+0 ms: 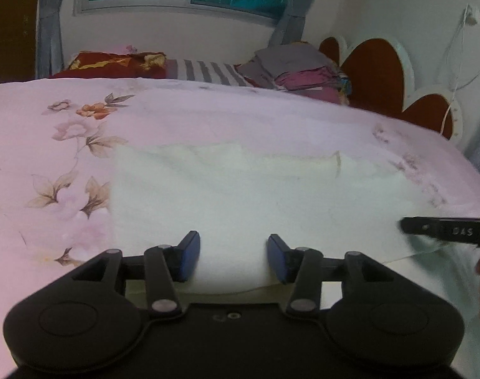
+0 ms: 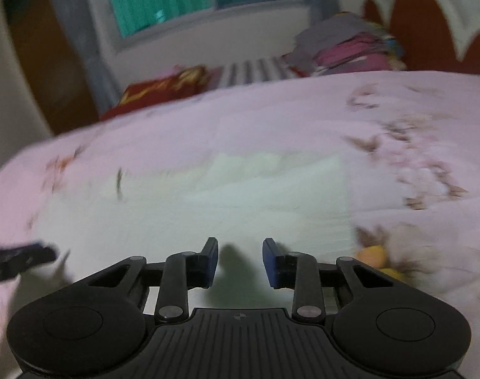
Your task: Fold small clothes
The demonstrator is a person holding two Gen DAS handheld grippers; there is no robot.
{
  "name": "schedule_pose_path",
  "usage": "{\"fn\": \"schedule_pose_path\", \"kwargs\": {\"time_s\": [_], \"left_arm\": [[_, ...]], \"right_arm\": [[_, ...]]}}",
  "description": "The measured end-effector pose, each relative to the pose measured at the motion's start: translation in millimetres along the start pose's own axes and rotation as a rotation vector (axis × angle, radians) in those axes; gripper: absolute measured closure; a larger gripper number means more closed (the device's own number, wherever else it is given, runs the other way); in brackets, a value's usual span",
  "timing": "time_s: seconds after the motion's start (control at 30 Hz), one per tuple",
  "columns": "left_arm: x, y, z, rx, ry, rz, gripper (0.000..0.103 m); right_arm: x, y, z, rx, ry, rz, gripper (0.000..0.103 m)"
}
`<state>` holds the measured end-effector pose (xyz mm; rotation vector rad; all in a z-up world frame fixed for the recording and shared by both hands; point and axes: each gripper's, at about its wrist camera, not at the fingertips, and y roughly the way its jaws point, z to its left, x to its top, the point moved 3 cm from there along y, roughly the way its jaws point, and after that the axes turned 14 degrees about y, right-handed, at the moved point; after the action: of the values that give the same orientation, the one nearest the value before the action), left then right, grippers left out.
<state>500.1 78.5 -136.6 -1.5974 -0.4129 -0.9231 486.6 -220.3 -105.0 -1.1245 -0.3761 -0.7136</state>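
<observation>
Two grippers, jaws apart, one (image 1: 448, 232) lettered "DAS"

A pale cream garment (image 1: 240, 195) lies at centre frame on a pink bedsheet (image 1: 34, 120) printed with brown-leaved, orange and pink flowers. Behind, a grey-and-white striped cloth (image 1: 205, 71), a red-and-gold pillow (image 1: 113, 63) and a grey-and-magenta clothes stack (image 1: 297, 69). Black tongs (image 1: 233, 255) carry blue pads (image 1: 189, 257).
</observation>
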Motion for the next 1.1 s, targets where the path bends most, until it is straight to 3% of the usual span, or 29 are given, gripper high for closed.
{"fn": "schedule_pose_path", "kwargs": {"time_s": [0.1, 0.17, 0.27, 0.37, 0.4, 0.43, 0.5, 0.6, 0.63, 0.77, 0.9, 0.97, 1.03, 1.1], "left_arm": [[-3, -8, 13, -0.041, -0.047, -0.007, 0.057], [5, -1, 26, -0.069, -0.095, -0.004, 0.056], [28, 16, 44, -0.099, -0.170, -0.019, 0.056], [46, 41, 68, -0.043, -0.157, -0.010, 0.053], [46, 51, 79, -0.019, -0.162, 0.016, 0.055], [43, 58, 92, 0.006, -0.176, 0.031, 0.063], [42, 54, 106, -0.006, -0.201, 0.014, 0.064], [47, 33, 95, 0.028, -0.176, -0.029, 0.054], [50, 28, 82, -0.005, -0.165, -0.049, 0.052], [55, 32, 14, -0.056, -0.060, -0.057, 0.051], [38, 34, -21, -0.019, 0.036, -0.031, 0.051], [24, 30, -11, 0.043, 0.067, -0.013, 0.052], [10, 17, 12, 0.084, 0.049, -0.024, 0.052], [0, 9, 30, 0.129, 0.052, -0.002, 0.050]], "right_arm": [[3, -2, -26, -0.095, 0.049, -0.038, 0.072], [12, -5, -42, -0.085, 0.102, -0.043, 0.072], [25, 6, -38, -0.051, 0.061, -0.028, 0.072], [44, 24, -36, -0.052, 0.025, -0.026, 0.072], [47, 30, -38, -0.066, 0.012, -0.018, 0.072], [51, 38, -44, -0.109, 0.003, -0.007, 0.072], [56, 45, -59, -0.135, 0.025, -0.005, 0.072], [61, 39, -63, -0.185, 0.023, -0.009, 0.071], [63, 33, -60, -0.175, 0.032, -0.035, 0.072], [50, 30, -5, 0.004, 0.020, -0.030, 0.072], [20, 46, 56, 0.128, -0.100, 0.050, 0.072], [7, 53, 62, 0.119, -0.149, 0.078, 0.072], [6, 50, 46, 0.088, -0.159, 0.049, 0.072], [16, 41, 15, -0.007, -0.105, -0.004, 0.072]]}}
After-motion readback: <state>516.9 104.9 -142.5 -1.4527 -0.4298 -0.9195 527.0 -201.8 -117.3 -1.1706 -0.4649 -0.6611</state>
